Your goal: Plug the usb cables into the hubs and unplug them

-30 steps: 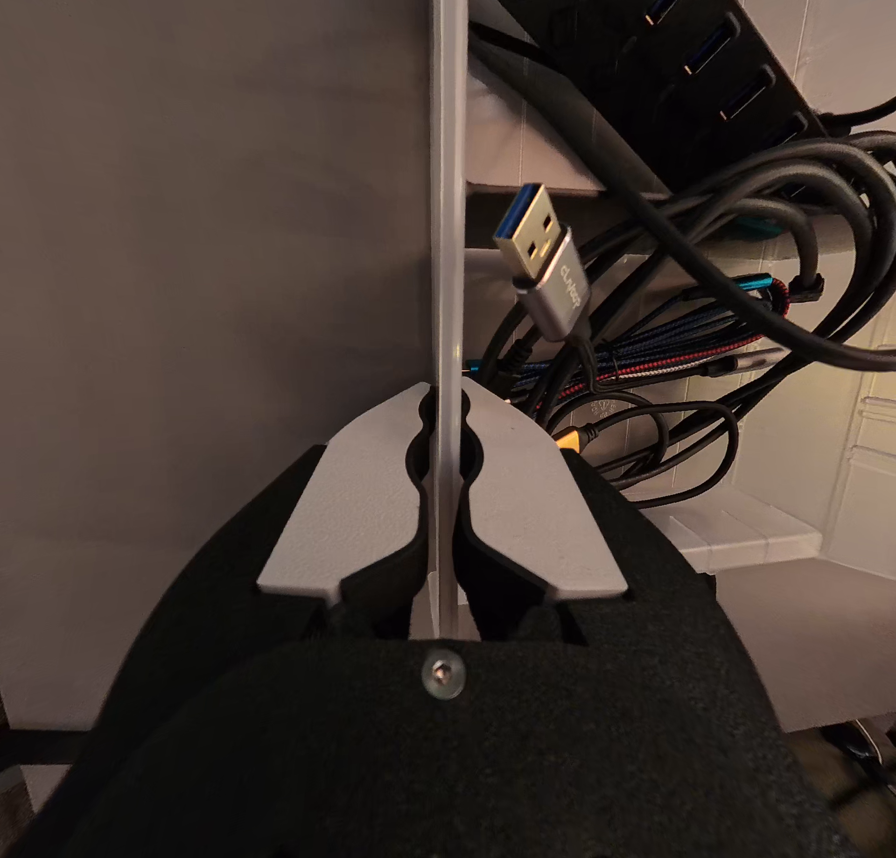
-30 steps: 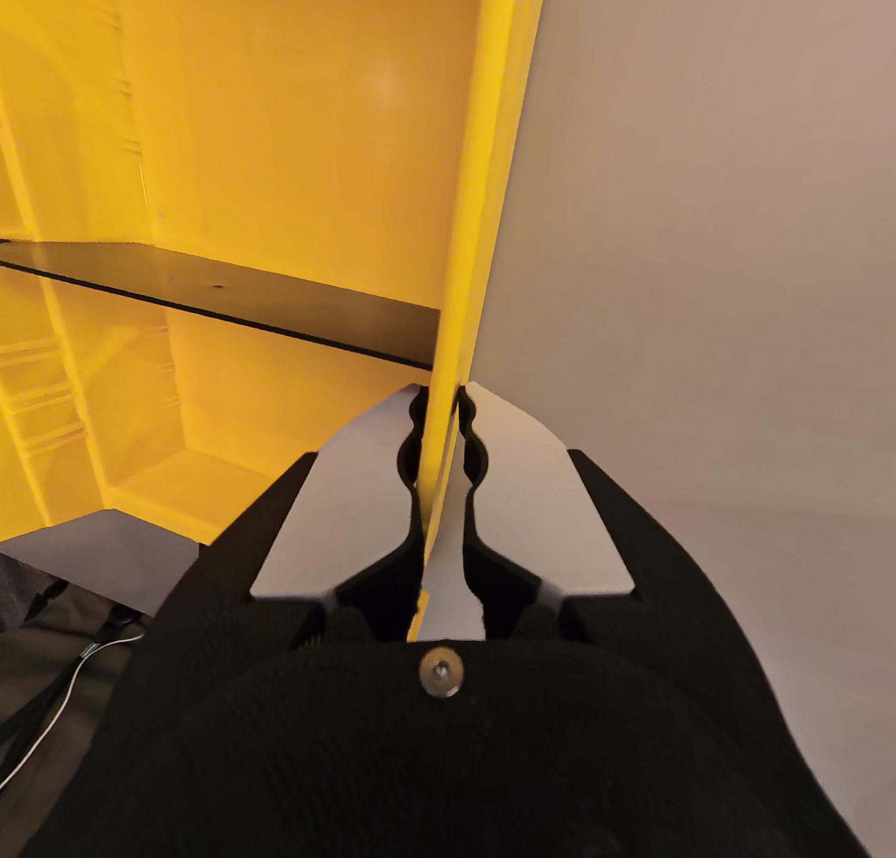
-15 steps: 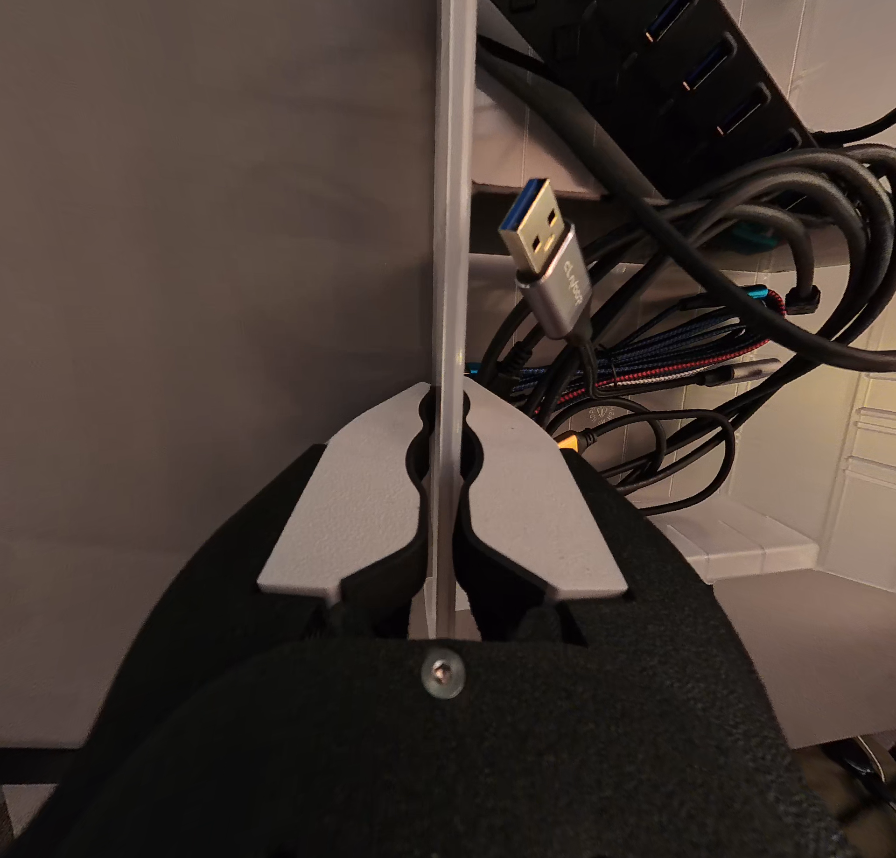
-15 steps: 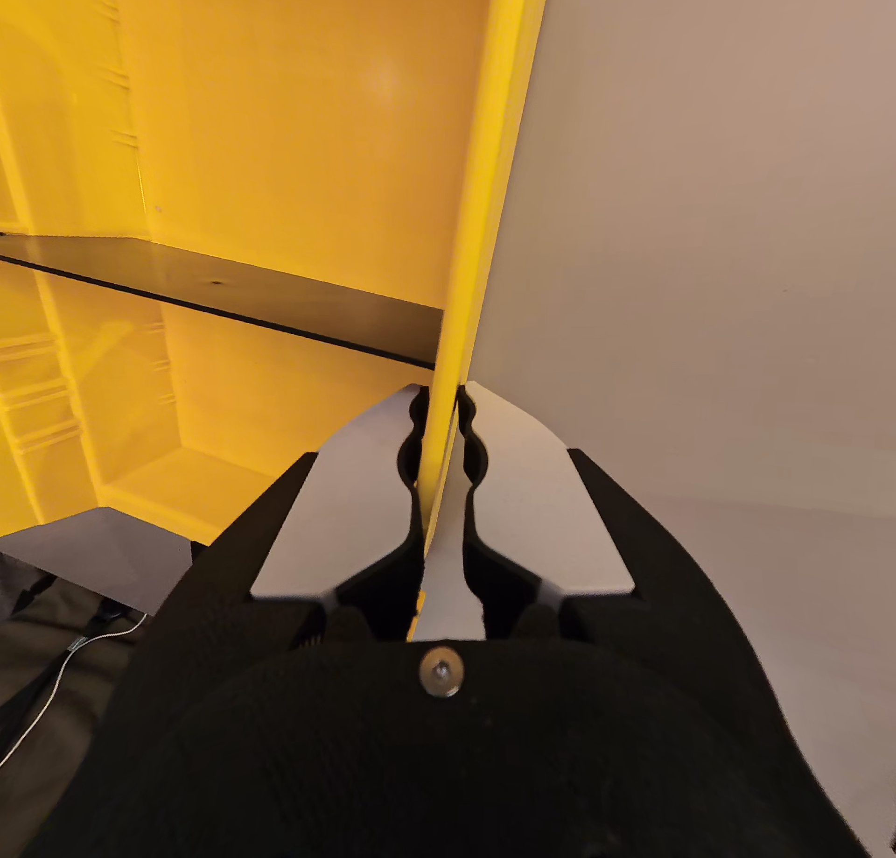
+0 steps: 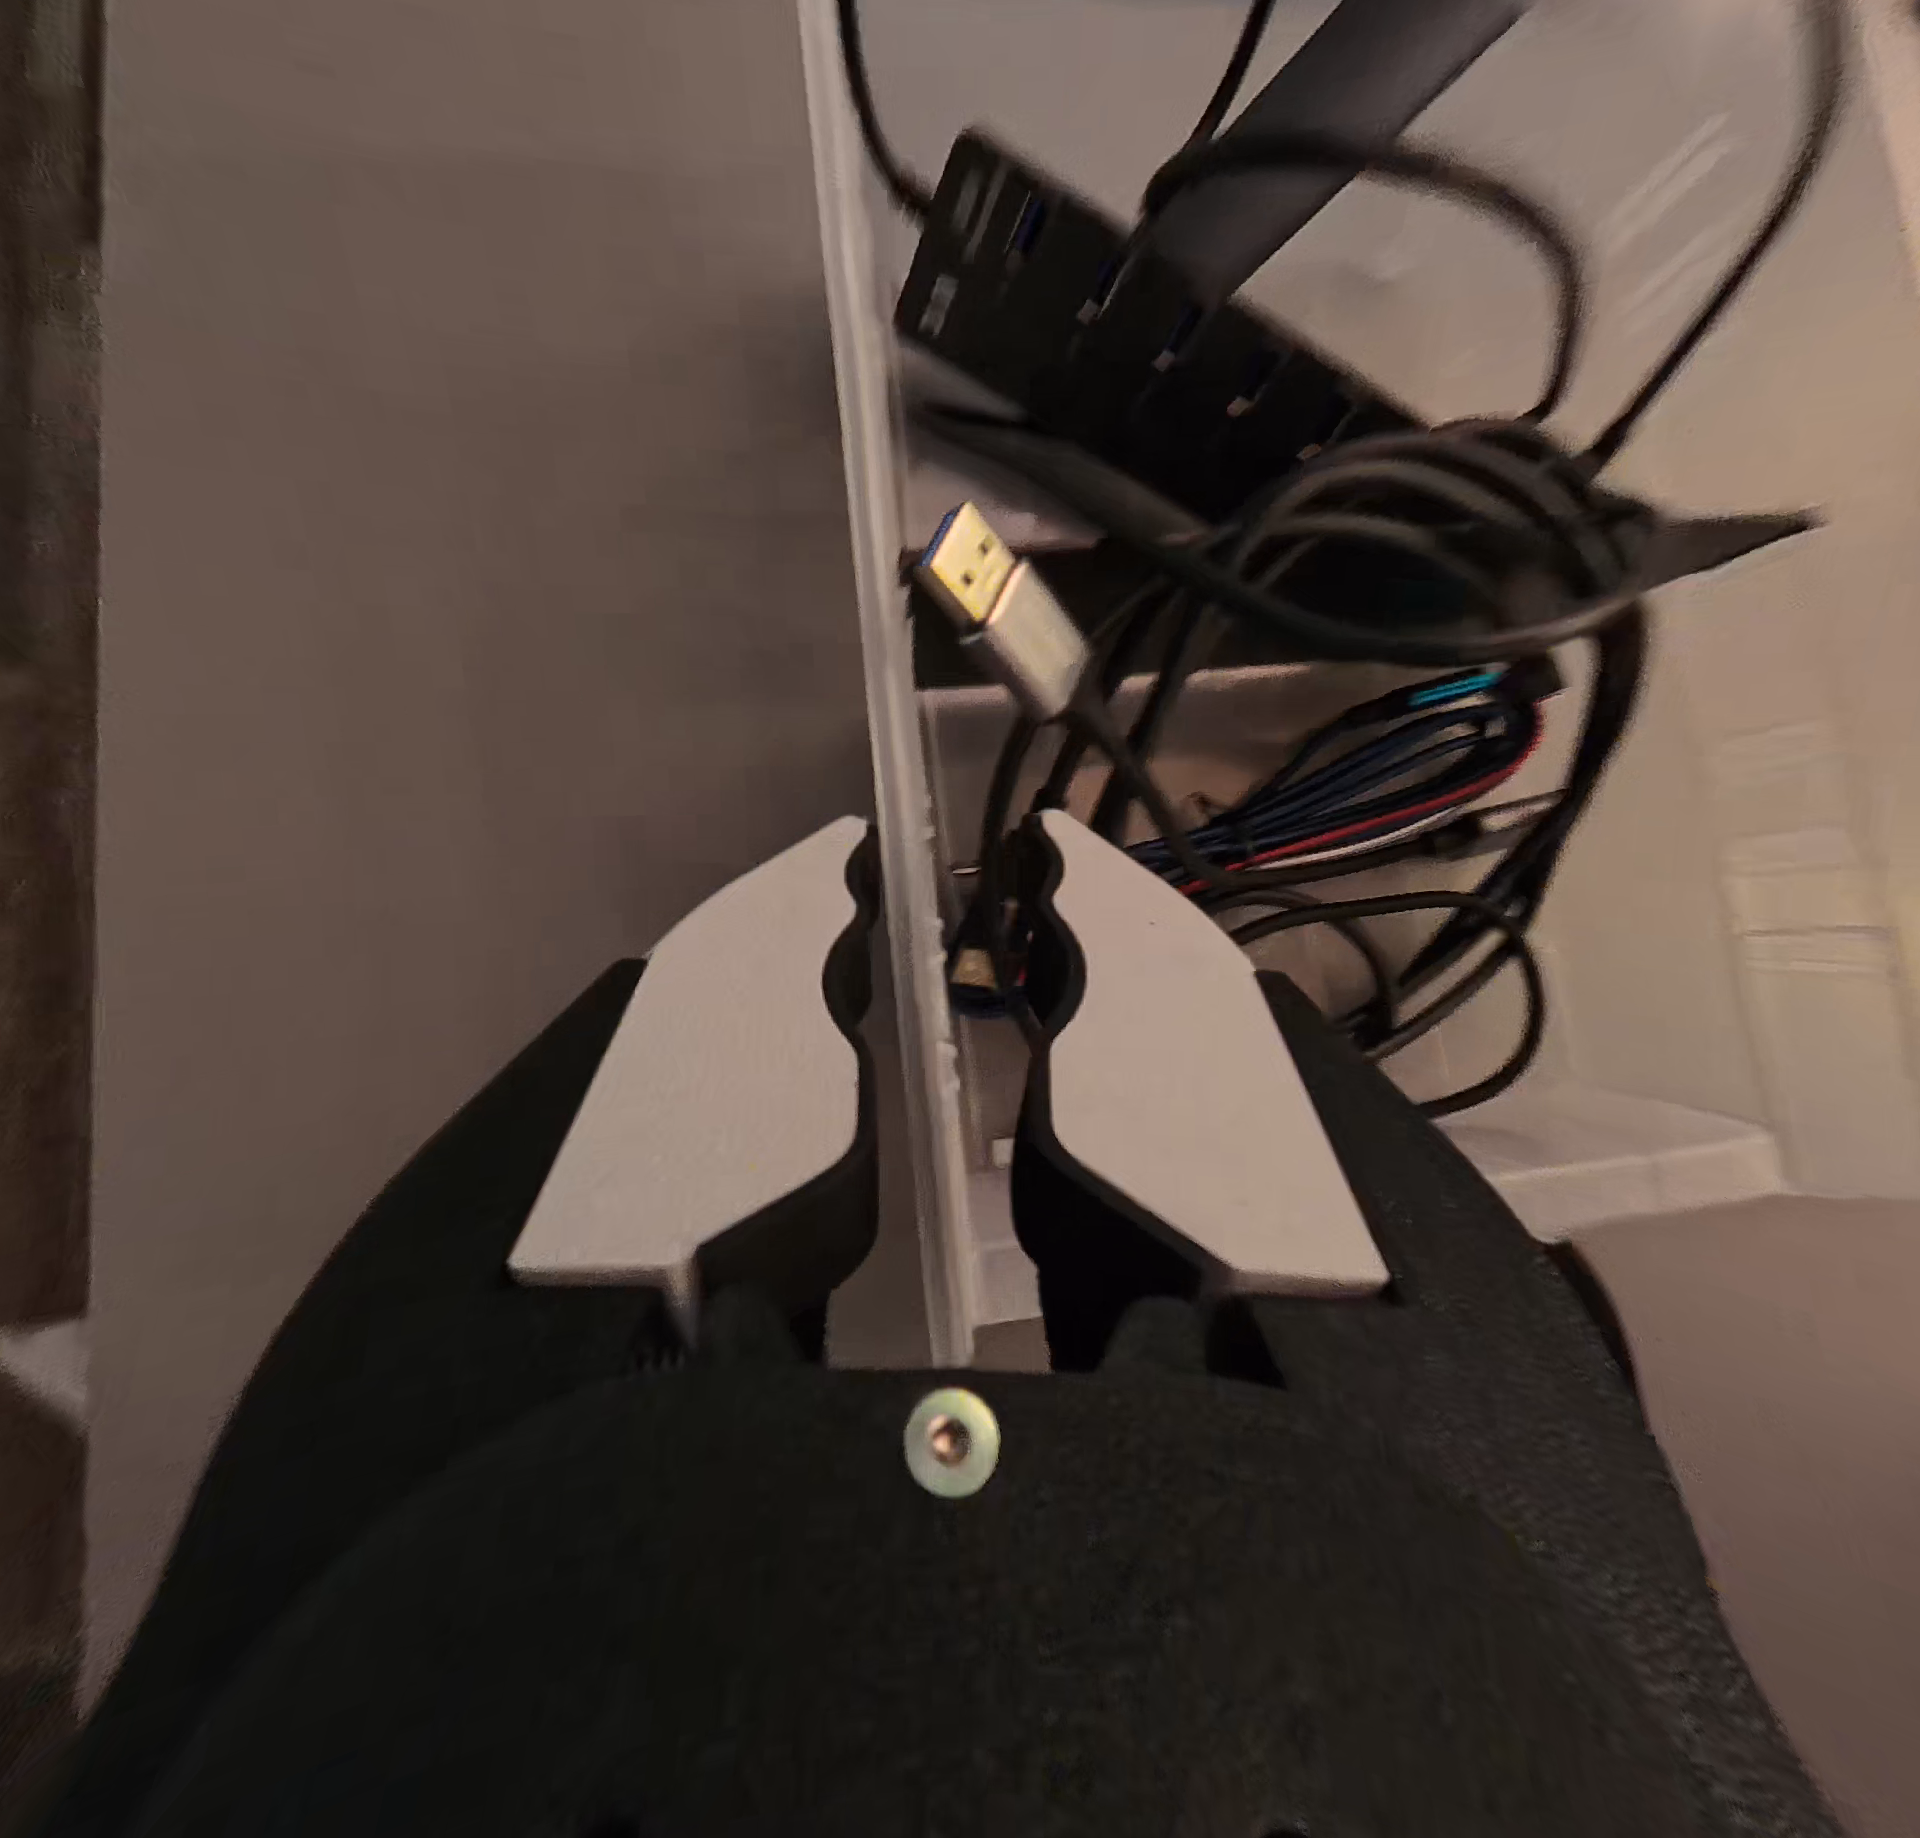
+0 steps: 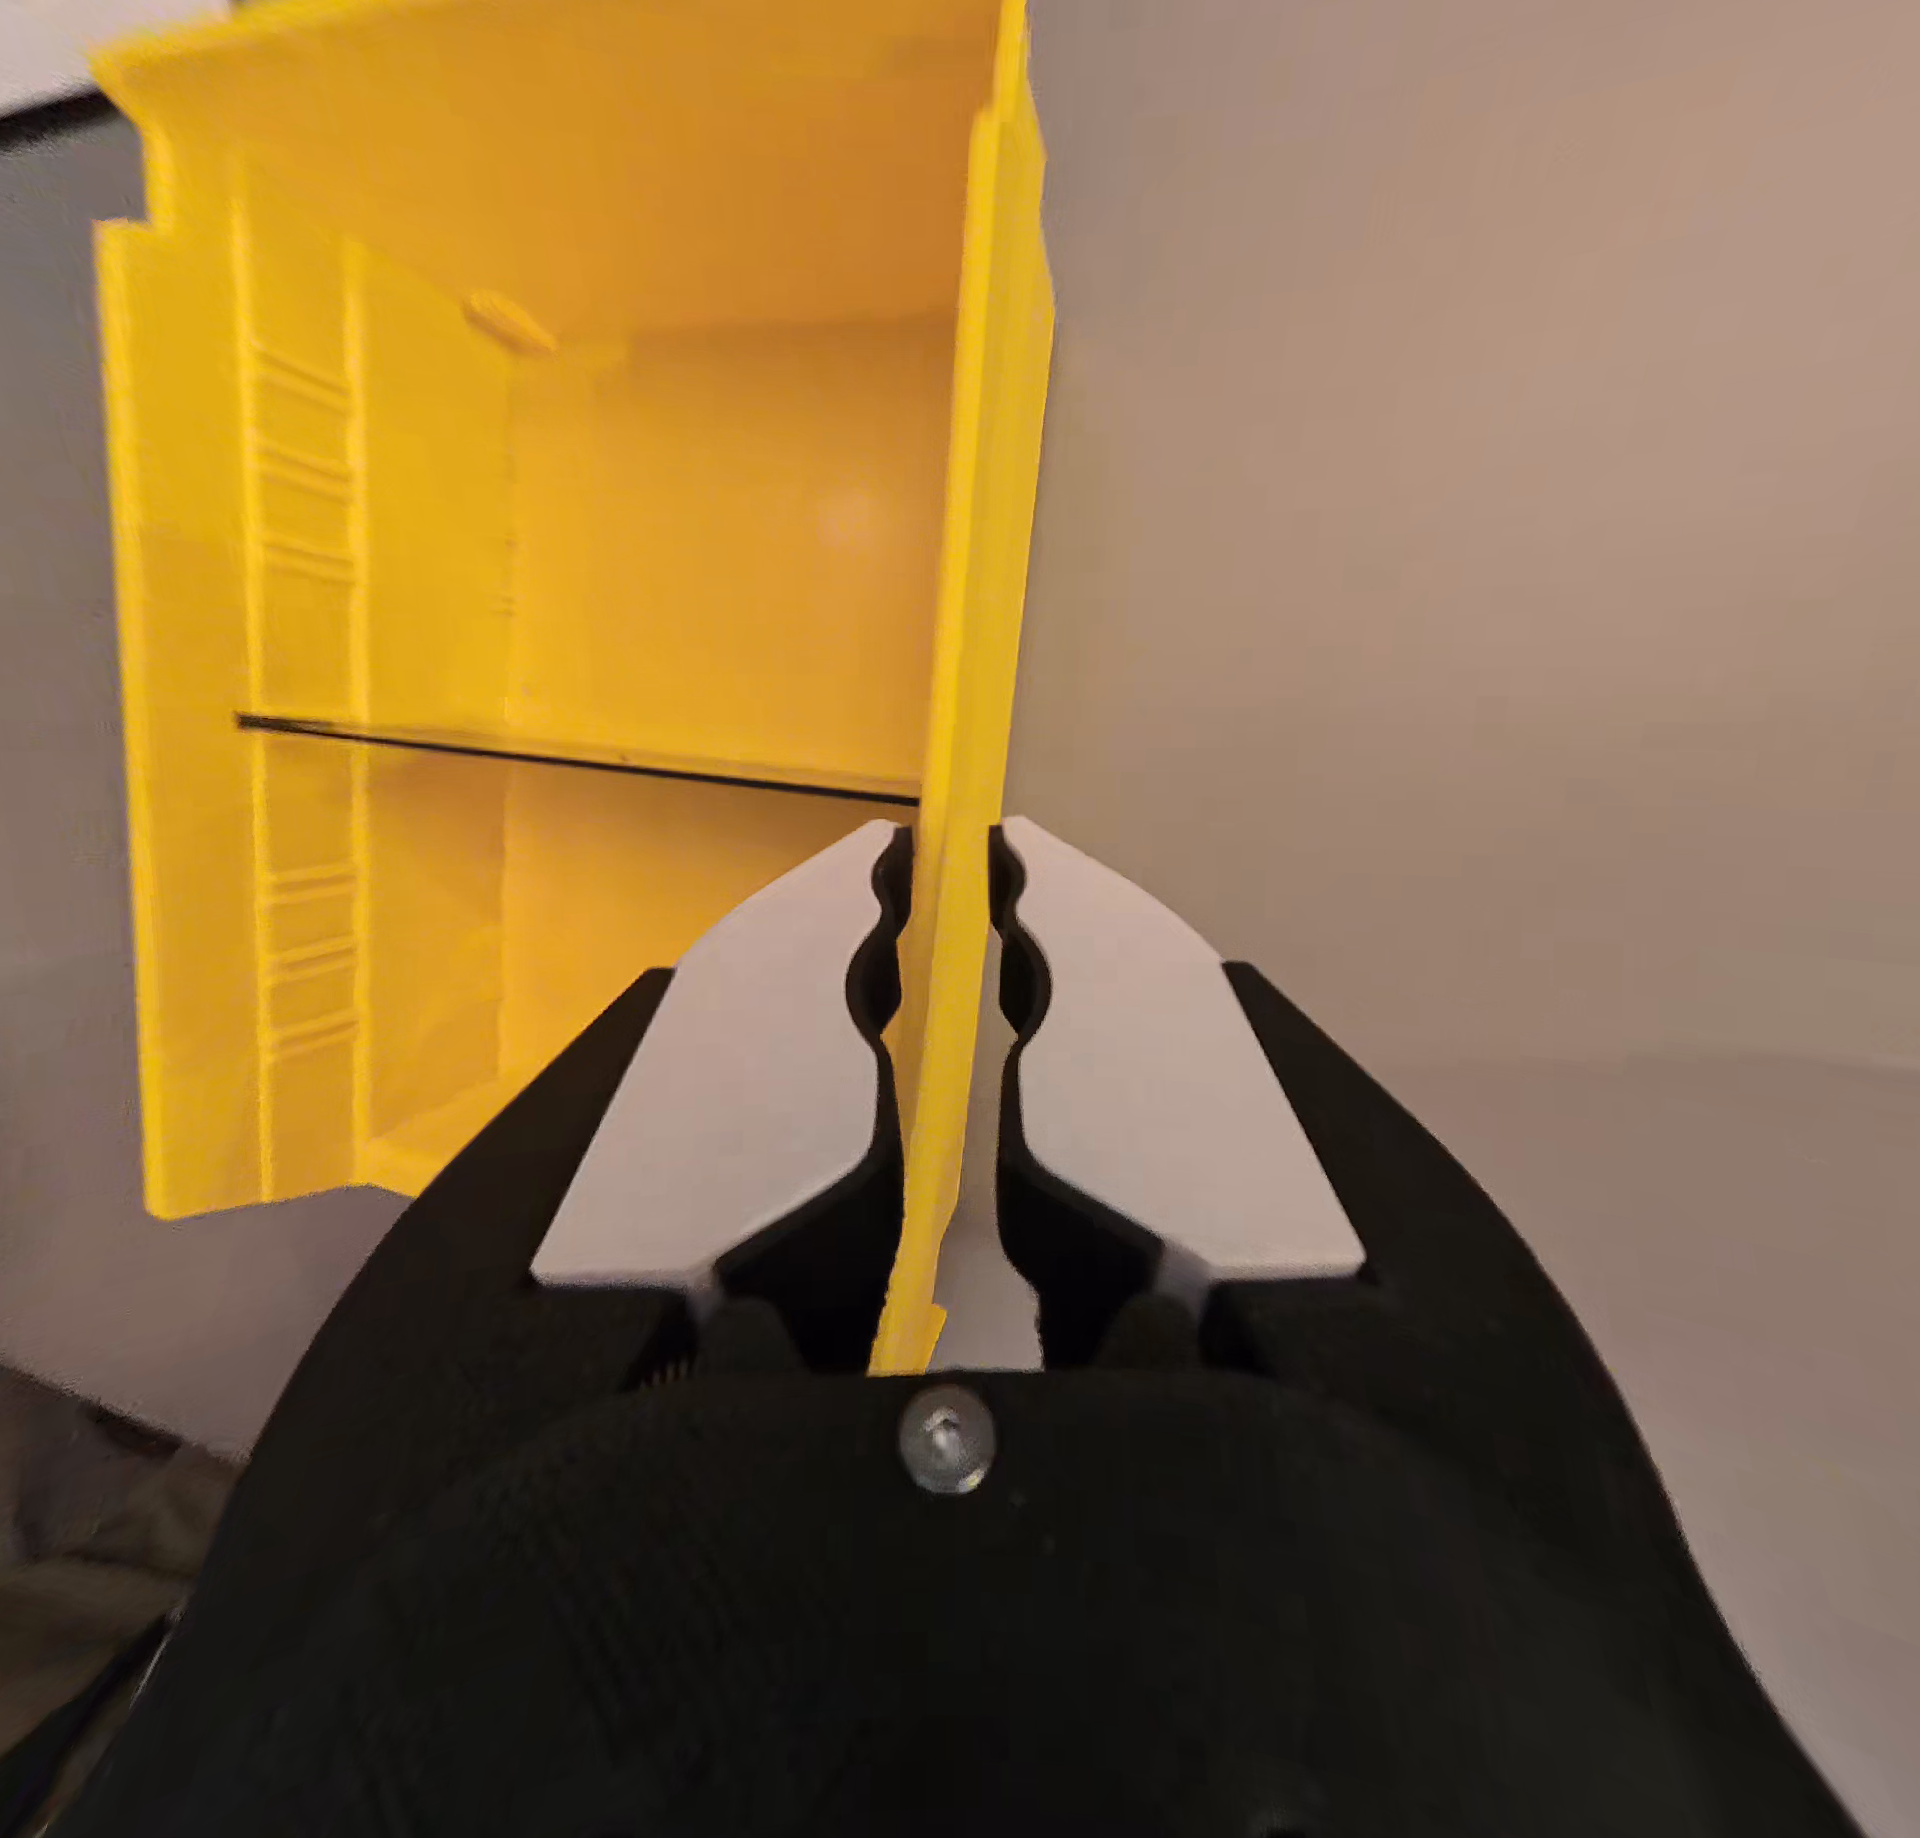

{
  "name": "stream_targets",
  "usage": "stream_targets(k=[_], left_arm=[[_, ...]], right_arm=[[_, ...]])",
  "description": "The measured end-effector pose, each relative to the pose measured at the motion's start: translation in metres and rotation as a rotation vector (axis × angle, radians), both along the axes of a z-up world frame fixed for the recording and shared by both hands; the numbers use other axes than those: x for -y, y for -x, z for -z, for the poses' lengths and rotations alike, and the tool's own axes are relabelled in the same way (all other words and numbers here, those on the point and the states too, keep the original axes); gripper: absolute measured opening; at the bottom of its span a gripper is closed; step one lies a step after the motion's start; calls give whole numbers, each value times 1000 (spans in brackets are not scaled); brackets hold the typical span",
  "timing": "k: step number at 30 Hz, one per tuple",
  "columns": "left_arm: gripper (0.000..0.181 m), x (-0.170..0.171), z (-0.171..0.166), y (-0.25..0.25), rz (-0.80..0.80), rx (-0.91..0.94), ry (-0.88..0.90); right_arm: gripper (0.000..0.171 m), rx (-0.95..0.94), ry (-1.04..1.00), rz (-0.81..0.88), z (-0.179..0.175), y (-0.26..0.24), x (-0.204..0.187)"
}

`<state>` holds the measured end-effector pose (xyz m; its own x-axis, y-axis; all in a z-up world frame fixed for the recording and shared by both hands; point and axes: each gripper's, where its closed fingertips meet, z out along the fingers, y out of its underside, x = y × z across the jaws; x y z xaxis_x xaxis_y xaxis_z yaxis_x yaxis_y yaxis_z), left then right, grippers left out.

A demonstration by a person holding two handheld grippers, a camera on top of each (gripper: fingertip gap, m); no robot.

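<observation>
In the left wrist view, my left gripper is open astride the side wall of a white bin; the wall lies against the left jaw, with a gap to the right jaw. Inside the bin a silver USB plug sticks up from a tangle of black and coloured cables. A black USB hub lies slanted above them. In the right wrist view, my right gripper straddles the side wall of an empty yellow bin, its jaws slightly apart and loose on the wall.
A thin black divider crosses the yellow bin. A pale wall or surface lies to the right of it and another to the left of the white bin. A dark cloth-like area shows at the lower left. My hands' fingertips stand some 75 centimetres from each other. About 4 centimetres separates my left fingertips from the silver USB plug.
My left gripper has opened off the white bin's wall and the bin has tilted in view. The yellow bin has swung farther away in the right view, now seen whole. Both frames are motion-blurred.
</observation>
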<state>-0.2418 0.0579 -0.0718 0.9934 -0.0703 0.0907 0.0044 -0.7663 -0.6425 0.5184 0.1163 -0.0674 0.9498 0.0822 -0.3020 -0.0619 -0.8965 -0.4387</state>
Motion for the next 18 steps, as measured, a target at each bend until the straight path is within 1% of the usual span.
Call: stream_targets(k=[2,5,7,10,11,12,14,15,18], left_arm=[[35,2,-22,-5,16,32,-90],[36,7,-64,-11,41,7,-263],[37,12,-96,-20,77,-15,-387],[46,21,-149,-44,142,-29,-619],[55,26,-167,-59,185,16,-699],[60,33,-185,-76,241,89,-772],[60,48,-218,-108,370,225,-868],[59,53,-230,-119,412,272,-891],[64,58,-257,-141,507,339,-922]], right_arm=[[15,10,-100,14,-23,-2,-4],[16,57,-287,22,-66,-3,-6],[17,104,-452,15,-102,-1,-5],[20,167,-760,-11,-166,11,1],[19,172,-896,-24,-190,19,5],[20,167,-1022,-40,-210,28,12],[22,179,-1253,-74,-241,45,28],[22,188,-1333,-74,-253,52,34],[21,109,-1366,-56,-268,69,39]])
